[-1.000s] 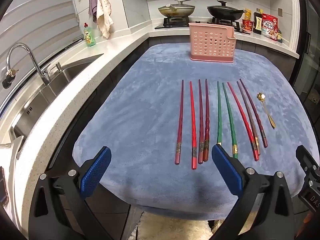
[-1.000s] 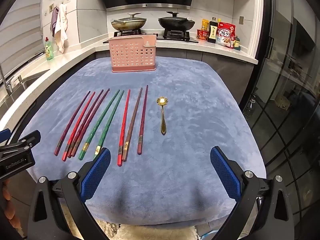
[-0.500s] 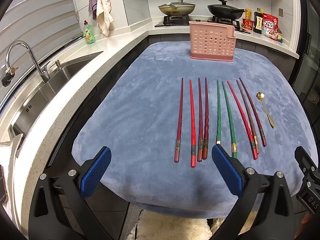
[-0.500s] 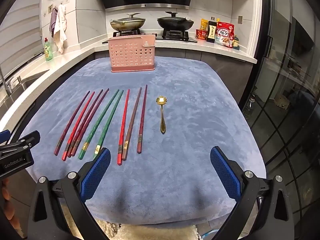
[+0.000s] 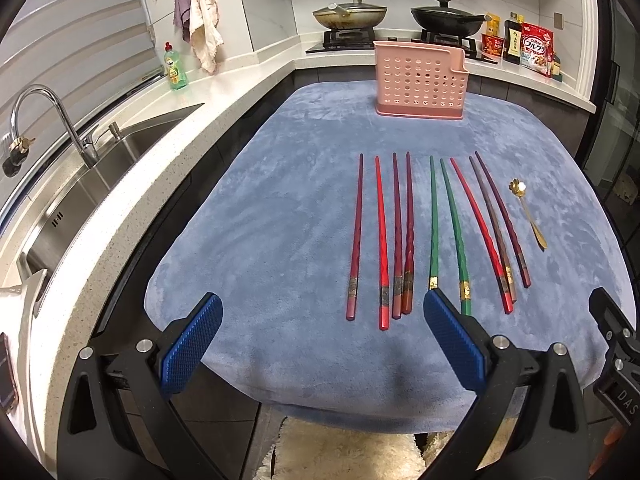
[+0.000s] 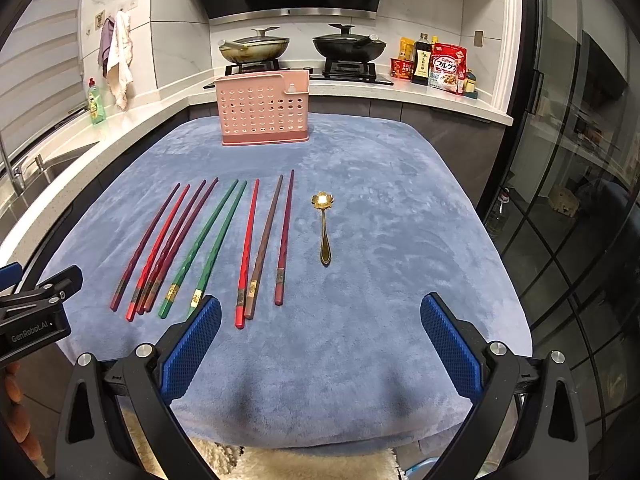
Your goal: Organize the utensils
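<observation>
Several chopsticks lie side by side on the blue cloth: red and maroon ones (image 5: 383, 236) at the left, two green ones (image 5: 454, 228) in the middle, and red, brown and purple ones (image 6: 264, 240) at the right. A gold spoon (image 6: 324, 226) lies right of them; it also shows in the left wrist view (image 5: 529, 212). A pink perforated utensil holder (image 5: 420, 76) stands upright at the far end, also in the right wrist view (image 6: 264, 110). My left gripper (image 5: 320, 344) is open and empty above the near cloth edge. My right gripper (image 6: 320, 344) is open and empty there too.
A steel sink (image 5: 80, 184) with a faucet lies in the white counter at the left. A green soap bottle (image 5: 175, 66) stands behind it. Two pans (image 6: 348, 46) sit on the stove at the back. Food packets (image 6: 444, 66) stand at the back right. A glass door (image 6: 580, 160) is at the right.
Both grippers have drifted slightly, so the chopsticks sit a little lower in the views. Nothing on the cloth has moved.
</observation>
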### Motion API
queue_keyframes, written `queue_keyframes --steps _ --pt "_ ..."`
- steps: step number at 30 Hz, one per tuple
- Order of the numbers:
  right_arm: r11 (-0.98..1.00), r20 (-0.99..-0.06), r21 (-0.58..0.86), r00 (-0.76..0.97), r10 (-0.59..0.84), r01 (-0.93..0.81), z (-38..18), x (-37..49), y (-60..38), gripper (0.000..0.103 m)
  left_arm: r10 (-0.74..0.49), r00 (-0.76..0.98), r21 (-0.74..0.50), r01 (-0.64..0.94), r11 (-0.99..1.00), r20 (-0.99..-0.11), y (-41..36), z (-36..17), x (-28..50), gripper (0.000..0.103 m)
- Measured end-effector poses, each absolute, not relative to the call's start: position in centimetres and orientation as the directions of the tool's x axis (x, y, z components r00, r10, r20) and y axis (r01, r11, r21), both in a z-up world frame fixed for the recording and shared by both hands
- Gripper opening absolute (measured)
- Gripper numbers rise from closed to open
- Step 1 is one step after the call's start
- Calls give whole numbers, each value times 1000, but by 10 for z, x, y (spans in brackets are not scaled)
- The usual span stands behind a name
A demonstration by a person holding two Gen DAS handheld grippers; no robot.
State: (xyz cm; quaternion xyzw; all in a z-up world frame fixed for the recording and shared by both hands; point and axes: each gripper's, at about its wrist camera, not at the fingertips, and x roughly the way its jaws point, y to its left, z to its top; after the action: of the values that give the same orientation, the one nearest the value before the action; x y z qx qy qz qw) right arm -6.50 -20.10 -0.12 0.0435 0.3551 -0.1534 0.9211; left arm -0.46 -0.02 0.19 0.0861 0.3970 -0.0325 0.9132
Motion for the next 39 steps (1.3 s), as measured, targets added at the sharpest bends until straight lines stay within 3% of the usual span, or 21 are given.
queue_keyframes --steps 39 --pt "948 -675 -9 697 -240 317 -4 -67 -205 96 24 672 140 120 983 -740 -1 -1 -4 96"
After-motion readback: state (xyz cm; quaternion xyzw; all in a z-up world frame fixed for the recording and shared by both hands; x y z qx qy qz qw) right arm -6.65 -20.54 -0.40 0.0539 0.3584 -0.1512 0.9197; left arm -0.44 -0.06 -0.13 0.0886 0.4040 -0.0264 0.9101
